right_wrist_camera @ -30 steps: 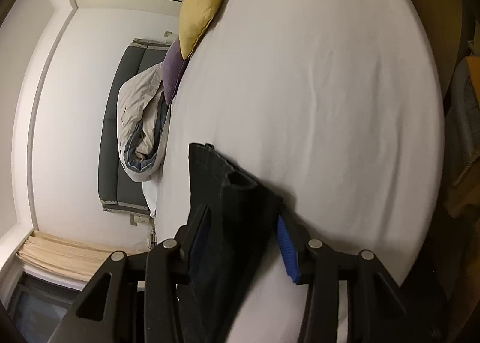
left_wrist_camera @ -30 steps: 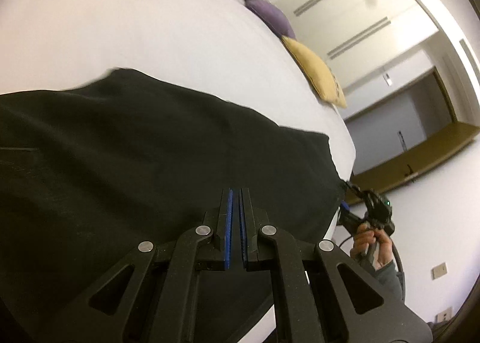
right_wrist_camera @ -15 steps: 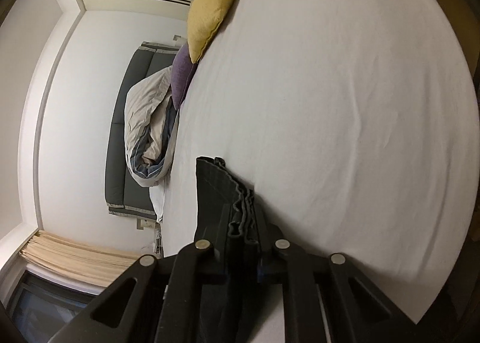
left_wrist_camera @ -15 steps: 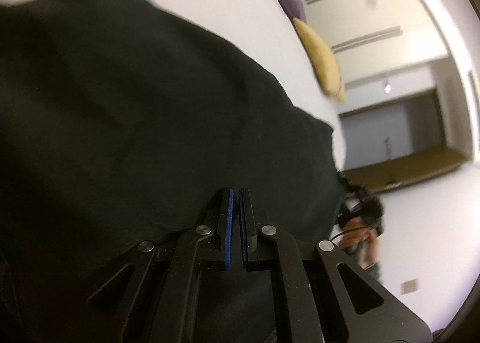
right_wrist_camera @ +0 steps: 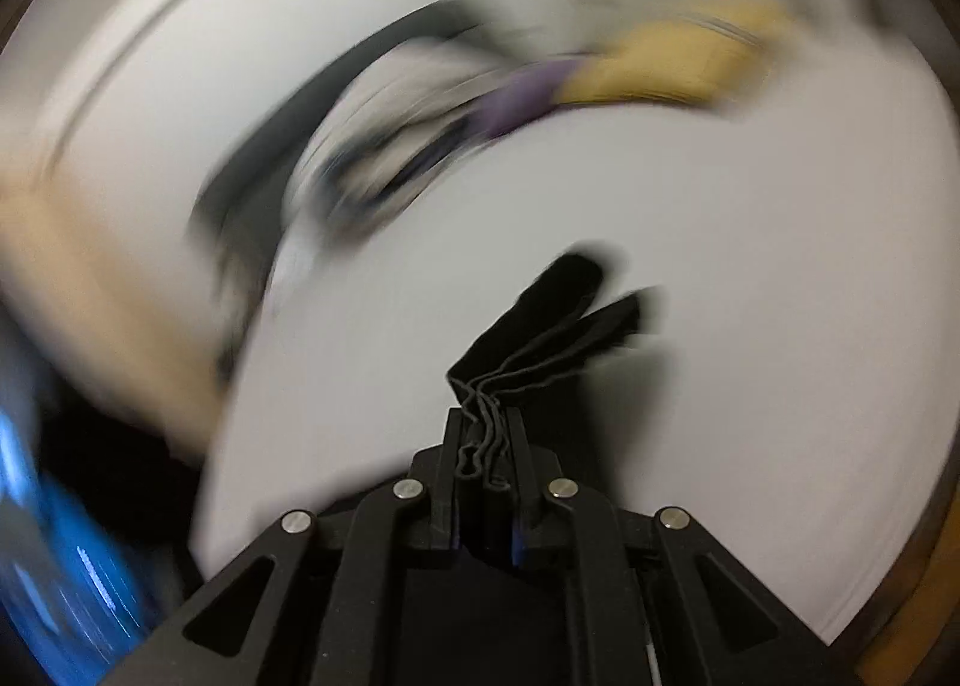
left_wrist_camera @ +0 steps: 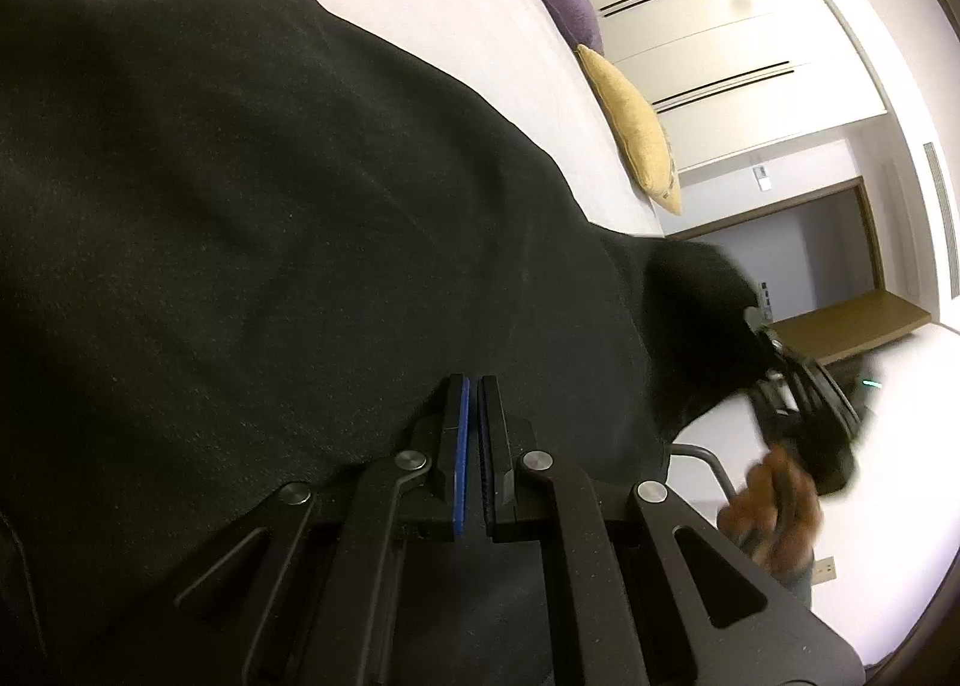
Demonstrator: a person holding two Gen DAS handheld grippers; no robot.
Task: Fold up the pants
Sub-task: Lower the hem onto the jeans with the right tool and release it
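Observation:
The black pants spread over the white bed and fill most of the left wrist view. My left gripper is shut, its jaws close together at the pants' near edge; whether cloth is pinched between them I cannot tell. My right gripper is shut on a bunched, layered end of the pants and holds it above the bed. It also shows in the left wrist view, blurred, with cloth hanging from it at the right.
A yellow pillow and a purple pillow lie at the bed's far side, with crumpled bedding behind them. White cupboards and a doorway stand beyond. The right wrist view is motion-blurred.
My right gripper closed on the pants' end, lifted it and swung round fast. The left gripper stayed shut while the cloth rose in its view.

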